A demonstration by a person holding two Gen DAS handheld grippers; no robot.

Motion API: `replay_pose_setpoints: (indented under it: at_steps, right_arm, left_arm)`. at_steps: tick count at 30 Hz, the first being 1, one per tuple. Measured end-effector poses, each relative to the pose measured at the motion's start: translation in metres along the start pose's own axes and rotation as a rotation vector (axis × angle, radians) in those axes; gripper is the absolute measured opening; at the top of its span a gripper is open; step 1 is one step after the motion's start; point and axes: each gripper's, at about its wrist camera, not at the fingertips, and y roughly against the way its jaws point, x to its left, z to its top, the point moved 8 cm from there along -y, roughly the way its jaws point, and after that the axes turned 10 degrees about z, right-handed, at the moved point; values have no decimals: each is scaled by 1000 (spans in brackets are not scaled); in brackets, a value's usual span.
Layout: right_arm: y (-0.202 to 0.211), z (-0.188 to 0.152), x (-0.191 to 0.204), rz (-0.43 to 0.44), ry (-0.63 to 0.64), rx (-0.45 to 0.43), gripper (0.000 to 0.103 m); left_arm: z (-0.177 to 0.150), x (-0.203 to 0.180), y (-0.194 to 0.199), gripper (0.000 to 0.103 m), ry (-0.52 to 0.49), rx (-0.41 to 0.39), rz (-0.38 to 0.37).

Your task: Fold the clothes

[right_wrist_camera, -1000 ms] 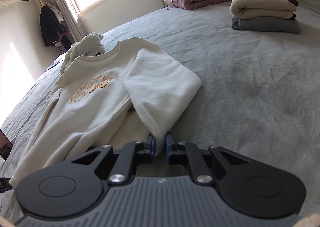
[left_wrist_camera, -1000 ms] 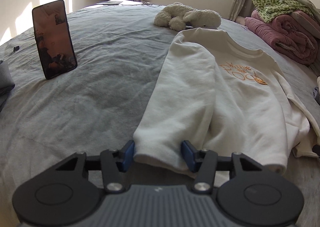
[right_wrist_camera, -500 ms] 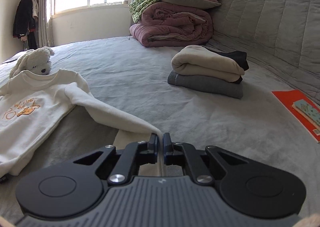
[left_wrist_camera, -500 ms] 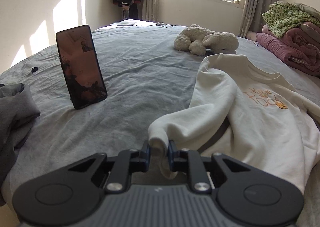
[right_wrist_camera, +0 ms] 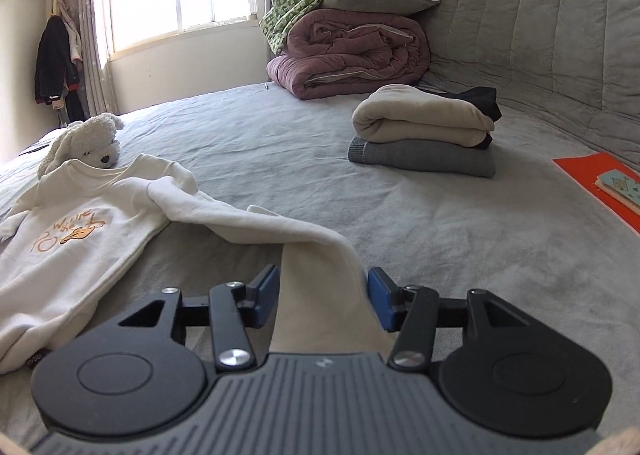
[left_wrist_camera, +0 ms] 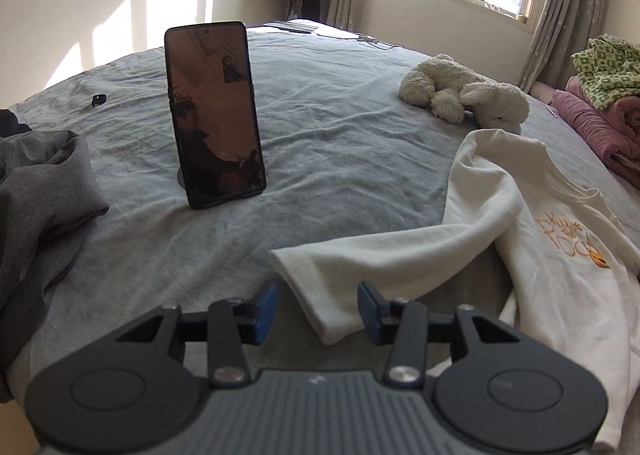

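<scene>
A: Cream sweatshirt point(left_wrist_camera: 560, 223) flat on the grey bed point(left_wrist_camera: 340, 135), both sleeves pulled out sideways.

B: Left gripper point(left_wrist_camera: 318, 305), jaws opening, the cuff lies between them, pads off the cloth.

A: Same at the right gripper point(right_wrist_camera: 322, 297): jaws spreading, sleeve end point(right_wrist_camera: 316, 275) lying loose in the gap.

B: Further out, a phone point(left_wrist_camera: 214, 111) stands upright, a plush toy point(left_wrist_camera: 464, 93) sits by the collar, folded clothes point(right_wrist_camera: 424, 131) are stacked well apart.
</scene>
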Motion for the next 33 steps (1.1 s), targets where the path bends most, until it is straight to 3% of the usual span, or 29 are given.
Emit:
replay_pose_setpoints:
  at_steps: [7, 15, 18, 22, 23, 24, 25, 26, 28, 33]
  right_arm:
    - [9, -19, 25, 134, -126, 65, 54]
    - [0, -46, 95, 277, -143, 125, 54]
    - [-7, -50, 126, 367, -175, 131, 55]
    - [-20, -54, 156, 506, -293, 157, 55]
    - [-23, -54, 159, 518, -318, 161, 53]
    - [-25, -54, 161, 530, -344, 165, 44]
    - [-27, -55, 163, 542, -370, 171, 28]
    - [-28, -56, 163, 559, -399, 188, 21]
    - [-24, -56, 158, 564, -428, 195, 10]
    - [2, -46, 136, 561, -435, 169, 7]
  left_arm:
    - [-26, -28, 4, 45, -39, 60, -165]
    - [-42, -42, 5, 43, -17, 21, -171]
    - [-48, -49, 7, 42, -15, -2, -168]
    - [-57, -58, 11, 31, 16, -23, -161]
    - [-58, -60, 12, 25, 24, -23, -163]
    - [-59, -62, 13, 21, 32, -18, -170]
    - [-60, -63, 14, 19, 39, -14, -176]
    - [-60, -64, 15, 13, 43, -13, -176]
    - [-60, -63, 19, 12, 55, -13, -175]
    - [-52, -47, 45, 11, 142, -30, -198]
